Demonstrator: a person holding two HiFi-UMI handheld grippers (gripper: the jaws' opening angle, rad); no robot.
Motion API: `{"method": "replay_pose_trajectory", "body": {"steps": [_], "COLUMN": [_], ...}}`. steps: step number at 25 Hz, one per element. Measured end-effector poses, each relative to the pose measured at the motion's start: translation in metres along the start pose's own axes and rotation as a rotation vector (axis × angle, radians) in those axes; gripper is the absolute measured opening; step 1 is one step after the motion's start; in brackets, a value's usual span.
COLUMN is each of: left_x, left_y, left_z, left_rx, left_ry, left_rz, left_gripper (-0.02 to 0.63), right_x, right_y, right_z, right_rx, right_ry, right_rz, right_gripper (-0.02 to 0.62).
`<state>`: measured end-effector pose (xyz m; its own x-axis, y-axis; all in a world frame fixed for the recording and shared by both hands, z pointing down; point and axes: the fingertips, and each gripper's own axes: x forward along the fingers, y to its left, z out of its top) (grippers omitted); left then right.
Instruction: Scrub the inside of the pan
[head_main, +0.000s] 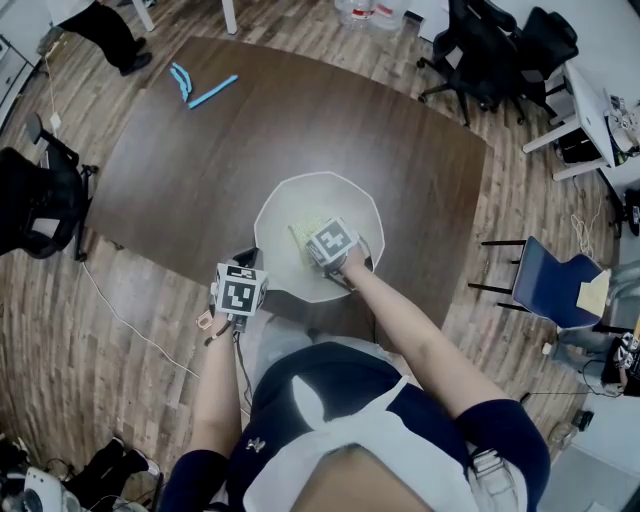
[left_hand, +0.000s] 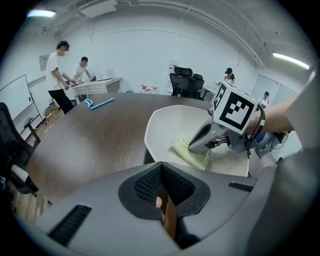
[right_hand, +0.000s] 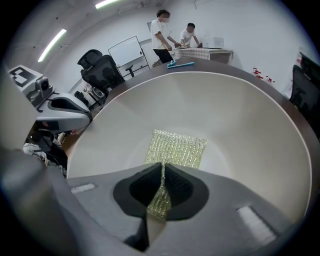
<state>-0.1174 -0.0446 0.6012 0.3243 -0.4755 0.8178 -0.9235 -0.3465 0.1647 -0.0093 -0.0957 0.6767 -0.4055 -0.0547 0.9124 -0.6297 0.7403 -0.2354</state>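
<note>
Right tongs (right_hand: 162, 167) pinch the sponge (right_hand: 178, 146) inside the pan (right_hand: 245, 115); left tongs (left_hand: 161, 170) clamp its handle (left_hand: 169, 220).

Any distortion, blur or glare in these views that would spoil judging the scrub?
Both gripper views: strong fisheye bend with dark corners; the yellow-green mesh scrub pad is sharp in the right gripper view. Head view: evenly lit, the cream pan shows no glare.

Blue sticks (head_main: 205, 88) on dark table (head_main: 170, 200)
</note>
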Motion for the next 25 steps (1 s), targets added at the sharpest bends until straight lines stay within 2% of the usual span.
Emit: {"method": "replay_pose_trajectory", "body": {"steps": [8,11,14,17,21,23,24,25], "left_x": [0.000,0.001,-0.003,-0.016,-0.033,-0.039,-0.041,-0.044], "left_y": [0.000,0.000,0.005,0.010,-0.001,-0.017,-0.028,-0.040], "left_z": [0.000,0.000,0.004,0.018,0.040,0.047,0.049,0.051], "left_rx": [0.008,0.028,0.061,0.049,0.030,0.035,0.036,0.038], "left_ry": [0.002,0.015,0.022,-0.026,-0.120,-0.157,-0.171,-0.186], "left_rz": [-0.002,-0.009,-0.001,0.015,0.008,-0.028,-0.055,-0.083], "left_gripper": [0.002,0.002,0.002,0.002,0.002,0.002,0.002,0.002], "right_x": [-0.017,-0.033,-0.054,-0.078,-0.108,-0.123,-0.131,-0.138], "right_y": [0.003,0.007,0.016,0.030,0.042,0.050,0.054,0.059], "right_z": [0.005,0.017,0.034,0.044,0.044,0.044,0.045,0.045], "right_rx": [0.095,0.127,0.108,0.071,0.074,0.070,0.064,0.054], "right_ry": [-0.104,-0.208,-0.348,-0.467,-0.560,-0.607,-0.633,-0.658], "right_rz": [0.073,0.114,0.147,0.174,0.167,0.155,0.150,0.146], "right_gripper": [0.058,0.058,0.057,0.057,0.049,0.047,0.002,-0.002]}}
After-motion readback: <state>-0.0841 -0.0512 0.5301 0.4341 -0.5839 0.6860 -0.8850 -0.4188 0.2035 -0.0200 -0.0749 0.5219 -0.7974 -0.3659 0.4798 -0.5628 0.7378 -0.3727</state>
